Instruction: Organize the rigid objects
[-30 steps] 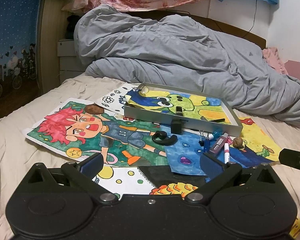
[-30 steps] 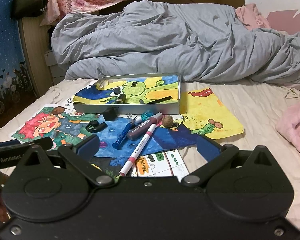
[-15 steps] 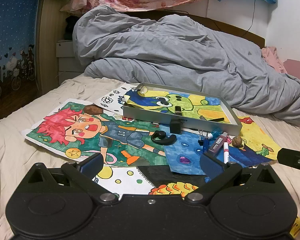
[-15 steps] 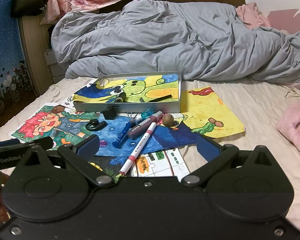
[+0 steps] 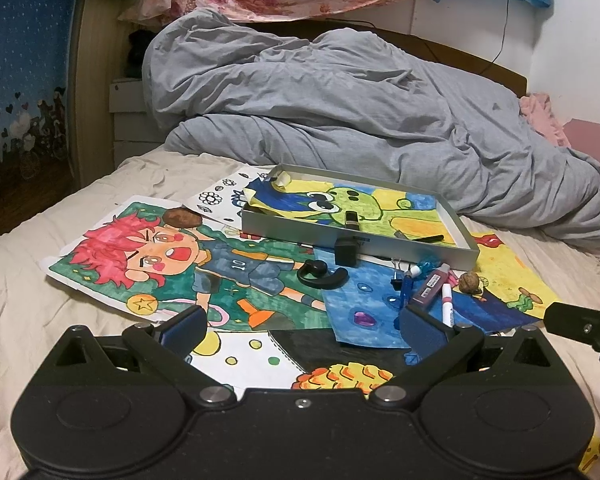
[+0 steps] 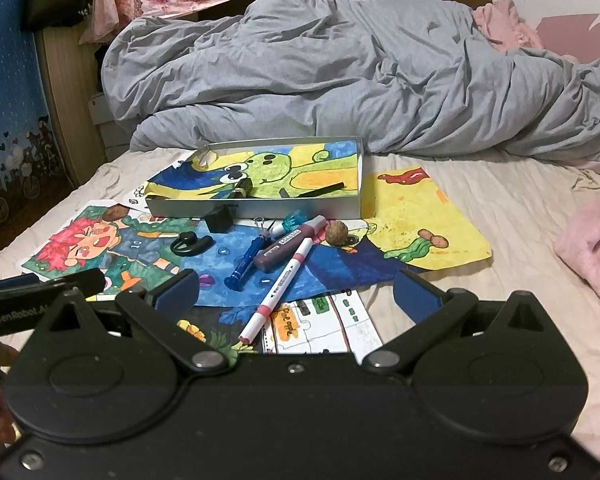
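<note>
A grey shallow tray (image 5: 296, 226) (image 6: 260, 209) lies on the bed, lined with a green frog drawing, with a small black item (image 5: 351, 219) and a black pen (image 6: 324, 189) inside. In front of it lie a black cube (image 5: 346, 251), a black earhook (image 5: 322, 272) (image 6: 190, 242), a blue pen (image 6: 247, 259), a maroon marker (image 6: 288, 244), a pink-white marker (image 6: 278, 290), a walnut (image 6: 336, 233) and a second walnut (image 5: 183, 218). My left gripper (image 5: 300, 326) and right gripper (image 6: 296, 292) are both open and empty, hovering near the drawings.
Coloured drawings (image 5: 148, 260) cover the beige sheet. A rumpled grey duvet (image 5: 340, 112) fills the back of the bed. A pink cloth (image 6: 592, 240) lies at the right. The bed's left edge drops off by a blue wall.
Both grippers have drawn back slightly and tilted; the objects sit a little lower in view. Nothing was taken hold of or moved.
</note>
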